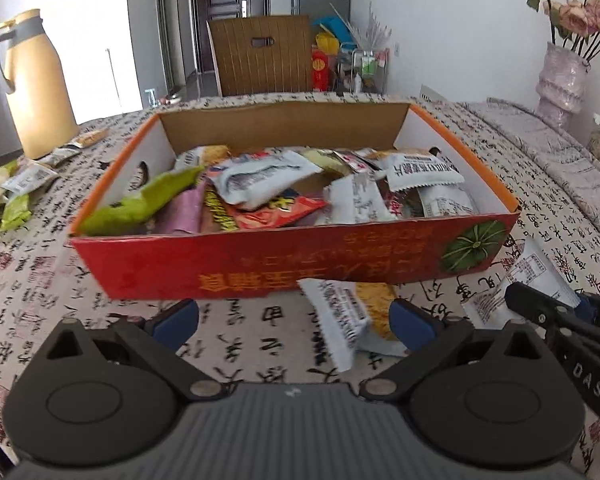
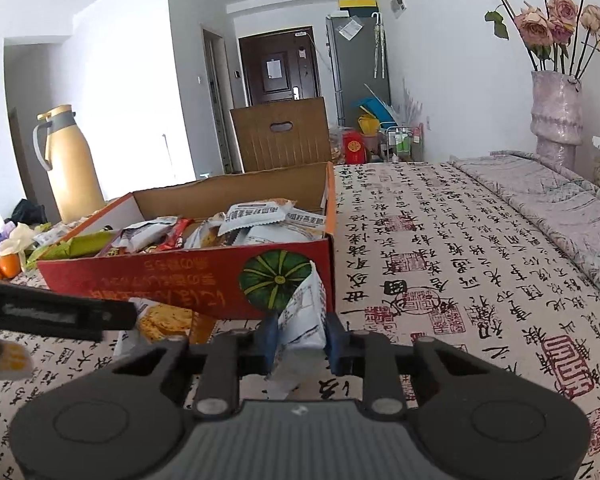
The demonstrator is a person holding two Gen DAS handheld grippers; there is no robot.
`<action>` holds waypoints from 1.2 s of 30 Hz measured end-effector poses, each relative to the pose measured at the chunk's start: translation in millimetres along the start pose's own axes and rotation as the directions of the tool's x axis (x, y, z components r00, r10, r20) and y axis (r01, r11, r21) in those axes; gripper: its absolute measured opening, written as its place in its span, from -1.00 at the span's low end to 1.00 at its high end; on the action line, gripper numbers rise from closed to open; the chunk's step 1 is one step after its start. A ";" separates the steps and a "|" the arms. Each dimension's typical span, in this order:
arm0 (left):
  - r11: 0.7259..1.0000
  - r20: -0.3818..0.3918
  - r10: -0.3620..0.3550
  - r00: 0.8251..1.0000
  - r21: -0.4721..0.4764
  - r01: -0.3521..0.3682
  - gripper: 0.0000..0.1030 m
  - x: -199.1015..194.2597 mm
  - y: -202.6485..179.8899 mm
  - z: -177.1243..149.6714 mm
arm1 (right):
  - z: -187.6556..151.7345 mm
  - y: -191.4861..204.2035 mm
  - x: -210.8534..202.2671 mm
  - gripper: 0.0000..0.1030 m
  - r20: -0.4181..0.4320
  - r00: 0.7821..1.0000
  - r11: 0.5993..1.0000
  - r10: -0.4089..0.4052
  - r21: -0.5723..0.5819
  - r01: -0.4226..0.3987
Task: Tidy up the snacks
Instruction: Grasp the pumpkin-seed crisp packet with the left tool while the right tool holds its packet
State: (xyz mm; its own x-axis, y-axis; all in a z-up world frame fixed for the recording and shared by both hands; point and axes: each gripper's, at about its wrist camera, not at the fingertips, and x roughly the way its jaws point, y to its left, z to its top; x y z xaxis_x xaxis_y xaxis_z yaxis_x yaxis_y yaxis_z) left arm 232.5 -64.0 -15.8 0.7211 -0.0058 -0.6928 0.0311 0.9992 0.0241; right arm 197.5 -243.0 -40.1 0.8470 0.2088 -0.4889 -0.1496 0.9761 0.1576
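Right hand-held gripper (image 2: 300, 340) has its two blue pads pressed on a white snack packet (image 2: 304, 312), which stands up between them just in front of the red box (image 2: 180, 280), at the corner printed with a green pumpkin. Left hand-held gripper (image 1: 294, 320) is spread wide with nothing held; its blue fingers (image 1: 176, 320) stand apart over the tabletop (image 1: 40, 300), which is covered in a cloth printed with calligraphy. A white-and-yellow packet (image 1: 352, 316) lies flat on the cloth between those fingers, nearer the right one and up against the box's front wall; whether it touches the pad cannot be told. From the left wrist view the right gripper's black finger reaches in at the right edge by the held packet.

Inside the open box lies a heap of snacks: a green packet (image 1: 148, 200), a white fish-printed one (image 1: 260, 180), a red one, and several white ones. More loose packets (image 1: 24, 180) lie on the cloth to the box's left, near a yellow thermos (image 1: 36, 88) and some oranges (image 2: 4, 268). A vase (image 2: 556, 120) of roses stands at the far right.
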 end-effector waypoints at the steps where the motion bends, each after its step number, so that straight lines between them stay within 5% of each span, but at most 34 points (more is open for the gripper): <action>1: 1.000 -0.007 0.002 1.000 -0.001 -0.002 1.00 2.0 -2.6 0.4 | -0.3 -1.0 -0.6 -0.59 0.004 1.000 1.000 0.007 0.006 -0.007; 16: 1.000 -0.063 -0.001 0.998 0.014 0.002 0.96 27.0 -27.7 1.7 | -2.1 -5.9 -6.7 -0.73 0.045 0.999 0.999 0.023 0.037 -0.025; 24: 0.999 -0.089 -0.030 0.996 0.013 0.032 0.31 32.8 -29.7 0.8 | -3.2 -4.3 -7.0 -0.73 0.046 0.999 0.999 0.023 0.027 -0.025; 26: 0.999 -0.087 -0.047 0.995 0.011 0.048 -0.01 32.3 -30.2 1.1 | -3.3 -4.1 -6.5 -0.73 0.046 0.999 0.999 0.023 0.026 -0.025; 36: 0.998 -0.071 -0.068 0.995 0.006 0.068 -0.20 24.4 -29.4 -0.7 | -4.0 -2.7 -6.5 -0.73 0.051 0.998 0.999 0.026 0.018 -0.027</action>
State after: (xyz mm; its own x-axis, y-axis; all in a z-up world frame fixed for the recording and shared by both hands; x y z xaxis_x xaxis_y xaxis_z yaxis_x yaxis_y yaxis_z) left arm 248.7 -93.4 -34.0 0.6667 -0.0706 -0.7420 0.0844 0.9963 -0.0190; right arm 190.4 -246.7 -40.7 0.8677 0.2304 -0.4405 -0.1630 0.9690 0.1858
